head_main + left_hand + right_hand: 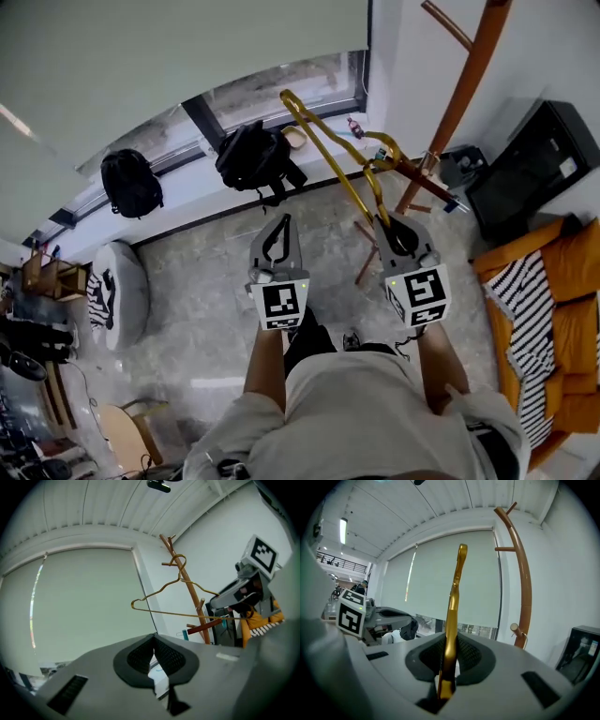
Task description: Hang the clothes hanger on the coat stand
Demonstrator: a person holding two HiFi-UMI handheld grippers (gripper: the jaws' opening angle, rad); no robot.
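The right gripper (pixel 449 660) pinches the hanger (pixel 454 620) between its pads. In its own view the gold wire stands edge-on up the frame centre, so its outline is hard to read. The left gripper (pixel 153 656) is pressed together with nothing between its jaws.

In the left gripper view the hanger's hook overlaps the stand (pixel 187 583) near an upper peg; whether they touch I cannot tell. In the head view the stand is cut off at the top right edge.

Bare floor (pixel 206 281) lies open at centre left, before the window wall where two backpacks (pixel 253 155) sit. A black box (pixel 530 164) crowds the right edge. The marker cubes (pixel 283 305) carry black-and-white square patterns.
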